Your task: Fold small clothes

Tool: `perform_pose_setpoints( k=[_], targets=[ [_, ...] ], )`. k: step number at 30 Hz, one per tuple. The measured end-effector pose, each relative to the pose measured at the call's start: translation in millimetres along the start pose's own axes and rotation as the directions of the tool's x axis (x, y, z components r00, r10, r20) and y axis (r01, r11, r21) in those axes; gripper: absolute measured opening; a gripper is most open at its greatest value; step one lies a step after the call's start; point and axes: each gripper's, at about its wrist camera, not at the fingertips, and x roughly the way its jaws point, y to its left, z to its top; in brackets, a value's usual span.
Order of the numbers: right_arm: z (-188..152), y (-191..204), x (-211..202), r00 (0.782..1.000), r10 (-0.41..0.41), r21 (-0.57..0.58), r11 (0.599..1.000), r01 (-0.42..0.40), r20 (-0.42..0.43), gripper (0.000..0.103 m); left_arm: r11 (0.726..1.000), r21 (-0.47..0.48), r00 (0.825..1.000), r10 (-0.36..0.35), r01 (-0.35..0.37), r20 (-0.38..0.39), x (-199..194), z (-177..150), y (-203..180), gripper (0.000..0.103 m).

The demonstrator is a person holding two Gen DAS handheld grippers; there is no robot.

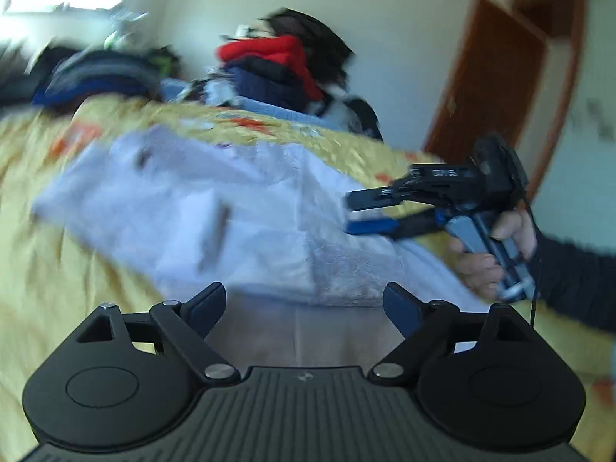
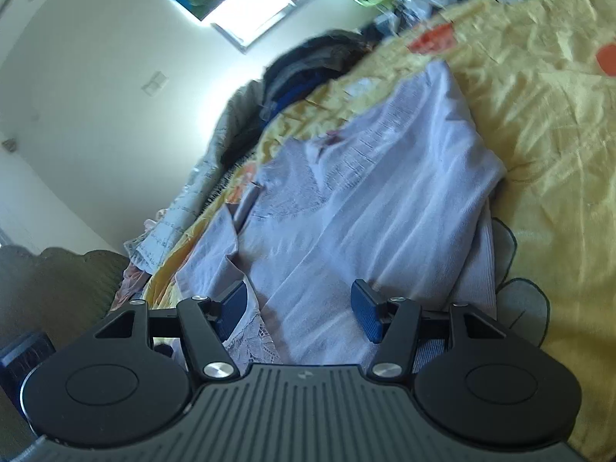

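We see a pale lilac-white garment (image 2: pixel 369 200) spread on a bed covered by a yellow bedspread (image 2: pixel 539 115) with orange patches. In the right wrist view the garment fills the middle of the frame and runs from 6 o'clock up toward 1 o'clock. Its cloth lies in long soft ridges, and a lace-like panel shows near its lower left edge.

The right gripper (image 2: pixel 302 308) stands wide, with the cloth lying in the gap between its blue pads (image 2: pixel 367 310); nothing is pinched. In the left wrist view the left gripper (image 1: pixel 304 308) is also spread wide, low over the near hem of the garment (image 1: pixel 215 208), holding nothing. That view is blurred. The right gripper (image 1: pixel 365 211) shows there at 3 o'clock, held by a hand (image 1: pixel 485 258), its fingers parted over the garment's right edge.

At 12 o'clock, beyond the garment, sits a stack of folded clothes (image 1: pixel 277 73) in red and dark blue, with a darker heap (image 1: pixel 96 73) at 10 o'clock.

We judge the garment light, thin and limp. It will sag and crease when lifted, and it may drag on the bedspread or slip if only one layer is caught. The lace looks delicate, so we would avoid pinching it. The best hold, in our view, is on a firm hem or corner at each side, one gripper to each.
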Motion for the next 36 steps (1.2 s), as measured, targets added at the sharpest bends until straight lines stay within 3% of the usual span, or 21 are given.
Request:
perform_pose_setpoints(
  k=[2, 4, 7, 12, 15, 17, 18, 20, 23, 25, 29, 30, 32, 34, 36],
  targets=[
    [9.2, 3.8, -3.4, 0.998, 0.004, 0.109, 0.994, 0.002, -0.056, 0.067, 0.982, -0.18, 0.996, -0.047, 0.06, 0.075, -10.3, -1.1, 24.9, 0.09],
    [13.3, 10.7, -3.7, 0.99, 0.065, 0.139, 0.989, -0.047, -0.127, 0.066, 0.948, -0.298, 0.984, -0.062, 0.11, 0.167, -20.4, -4.1, 49.0, 0.09],
    [12.5, 23.5, 8.6, 0.962, 0.009, 0.062, 0.998, 0.009, -0.273, 0.068, 0.904, -0.415, 0.988, -0.04, 0.1, 0.151, -16.5, -2.8, 68.8, 0.09],
    [14.2, 22.2, 16.9, 0.927, 0.033, 0.092, 0.996, 0.002, -0.373, 0.067, 0.909, -0.405, 0.989, -0.04, 0.097, 0.146, -17.6, -2.6, 68.8, 0.09],
    [9.9, 18.7, 17.5, 0.903, 0.088, 0.15, 0.988, -0.026, -0.42, 0.055, 0.901, -0.424, 0.989, -0.039, 0.097, 0.145, -17.7, -4.0, 72.8, 0.09],
    [1.2, 20.3, 18.0, 0.898, 0.073, 0.142, 0.99, -0.012, -0.434, 0.043, 0.9, -0.425, 0.989, -0.039, 0.098, 0.145, -17.3, -4.3, 73.2, 0.09],
    [-1.9, 20.9, 17.7, 0.902, 0.057, 0.136, 0.991, 0.003, -0.428, 0.041, 0.901, -0.423, 0.989, -0.038, 0.097, 0.144, -17.3, -4.5, 72.8, 0.09],
    [-4.8, 18.4, 17.4, 0.912, 0.035, 0.138, 0.99, 0.024, -0.409, 0.013, 0.9, -0.424, 0.989, -0.038, 0.097, 0.145, -17.2, -4.0, 72.9, 0.09],
    [-9.7, 15.4, 17.5, 0.925, 0.013, 0.132, 0.99, 0.04, -0.379, 0.004, 0.896, -0.432, 0.988, -0.037, 0.1, 0.152, -17.4, -4.2, 74.1, 0.09],
    [-11.4, 17.1, 11.9, 0.941, 0.026, 0.143, 0.989, 0.024, -0.339, 0.004, 0.891, -0.443, 0.986, -0.035, 0.104, 0.162, -18.0, -4.3, 76.6, 0.09],
    [-17.6, 33.1, -17.9, 0.963, 0.186, 0.225, 0.964, -0.141, -0.196, 0.004, 0.861, -0.5, 0.981, 0.011, 0.09, 0.194, -26.1, -3.5, 83.7, 0.09],
    [-21.2, 39.9, -28.3, 0.958, 0.246, 0.25, 0.946, -0.204, -0.146, 0.004, 0.851, -0.521, 0.98, 0.046, 0.061, 0.191, -28.8, -1.6, 84.3, 0.09],
    [-34.6, 53.6, -54.3, 0.929, 0.367, 0.287, 0.895, -0.34, -0.043, 0.004, 0.821, -0.569, 0.972, 0.087, 0.055, 0.219, -37.8, 1.0, 85.3, 0.09],
    [-53.6, 58.4, -87.0, 0.882, 0.467, 0.314, 0.83, -0.461, 0.062, 0.004, 0.769, -0.631, 0.961, 0.085, 0.104, 0.262, -45.6, 2.2, 88.0, 0.09],
    [-80.4, 49.3, -120.3, 0.843, 0.513, 0.355, 0.767, -0.534, 0.161, 0.004, 0.731, -0.66, 0.949, 0.054, 0.174, 0.31, -48.7, 6.3, 90.4, 0.091]
  ],
)
